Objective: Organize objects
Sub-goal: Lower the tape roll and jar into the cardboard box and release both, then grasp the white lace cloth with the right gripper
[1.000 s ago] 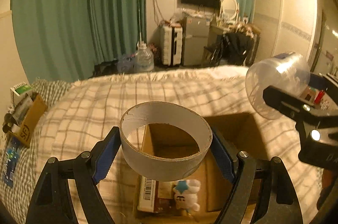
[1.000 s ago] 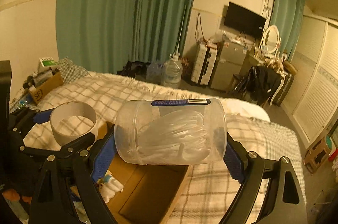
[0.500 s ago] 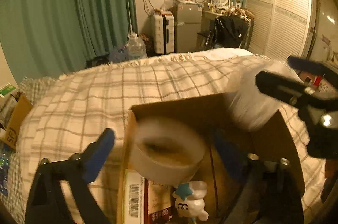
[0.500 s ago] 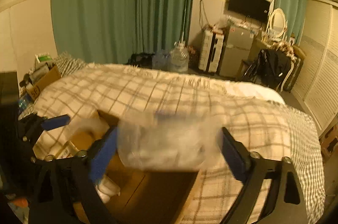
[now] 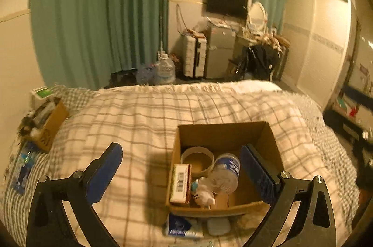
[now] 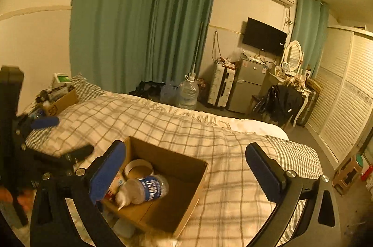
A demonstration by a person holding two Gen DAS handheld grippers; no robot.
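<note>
An open cardboard box (image 5: 268, 137) (image 6: 200, 174) sits on the plaid bed. Inside lie a white cardboard ring (image 5: 197, 157) (image 6: 138, 167), a clear plastic jar with a blue label (image 5: 225, 173) (image 6: 145, 188), a barcoded box (image 5: 180, 184) and a small white plush toy (image 5: 205, 193). My left gripper (image 5: 181, 174) is open and empty, above and near the box. My right gripper (image 6: 186, 174) is open and empty above the box. The left gripper also shows at the left of the right wrist view (image 6: 46, 139).
A blue-white tube (image 5: 179, 227) and a pale object (image 5: 218, 226) lie on the bed in front of the box. A second cardboard box of clutter (image 5: 45, 123) stands at the bed's left edge. Suitcase, fridge and water jug (image 5: 164, 71) stand beyond the bed.
Both grippers opened and pulled back up. The cardboard ring and the clear jar left the jaws and now lie in the box.
</note>
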